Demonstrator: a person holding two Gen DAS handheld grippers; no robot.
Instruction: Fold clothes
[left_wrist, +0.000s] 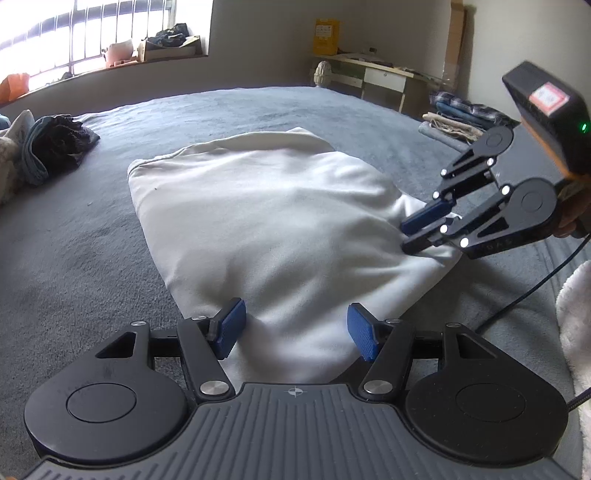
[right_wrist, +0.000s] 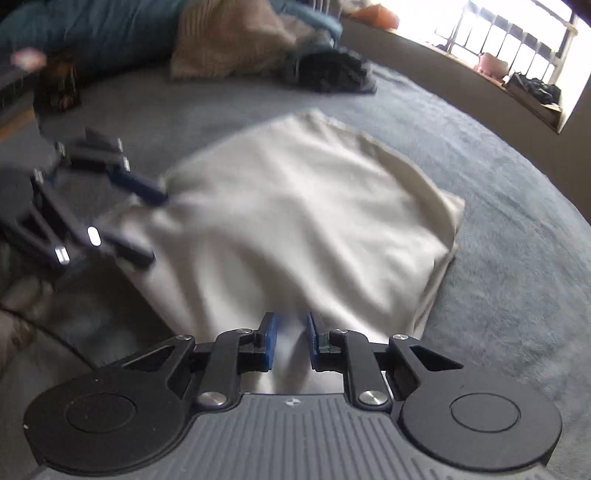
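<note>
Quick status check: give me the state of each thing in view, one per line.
White garment: folded, lying on the bed, near edge lifted.
Left tongs: open, astride the garment's near edge, pads not pressing.
Right tongs: closed on a pinch of the garment's edge.
Dark clothes pile: crumpled, unfolded.
Stacked clothes: folded.

Left wrist view: taken close above the white garment (left_wrist: 280, 221), facing down across the bed (left_wrist: 92, 229) toward the window (left_wrist: 92, 33). Right wrist view: taken from the opposite side. The garment (right_wrist: 295, 221) and bed (right_wrist: 498, 221) are shared.
</note>
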